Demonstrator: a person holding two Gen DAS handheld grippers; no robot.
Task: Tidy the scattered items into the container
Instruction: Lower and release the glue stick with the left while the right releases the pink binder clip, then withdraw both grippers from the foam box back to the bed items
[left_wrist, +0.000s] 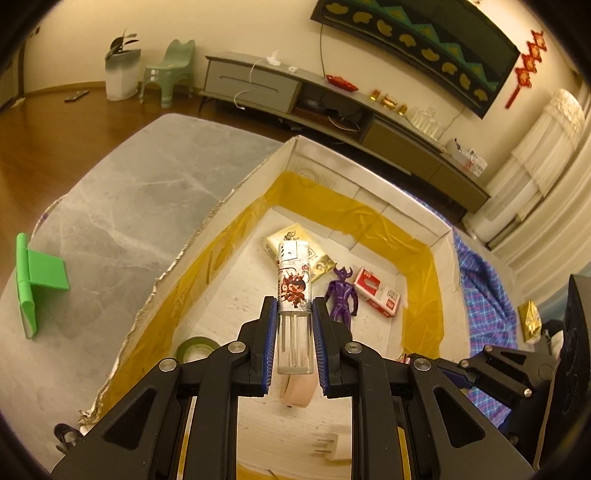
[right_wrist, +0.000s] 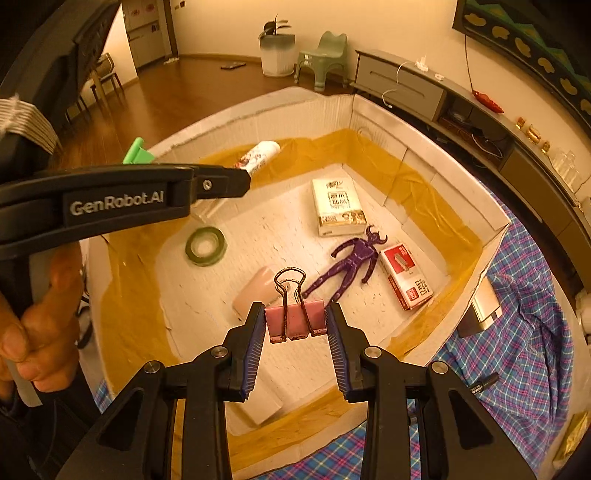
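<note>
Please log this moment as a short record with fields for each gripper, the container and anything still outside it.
left gripper: shut on the lighter, held above the box
right gripper: shut on the pink binder clip, also above the box
container: white cardboard box, yellow tape along its inner walls
already inside: tape roll, purple figure, red-and-white carton, cream packet, beige item
still outside: green object on the grey table; gold packet on the plaid cloth

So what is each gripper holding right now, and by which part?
Left gripper: white printed lighter, gripped by its clear lower body. Right gripper: pink binder clip, gripped by its sides.
</note>
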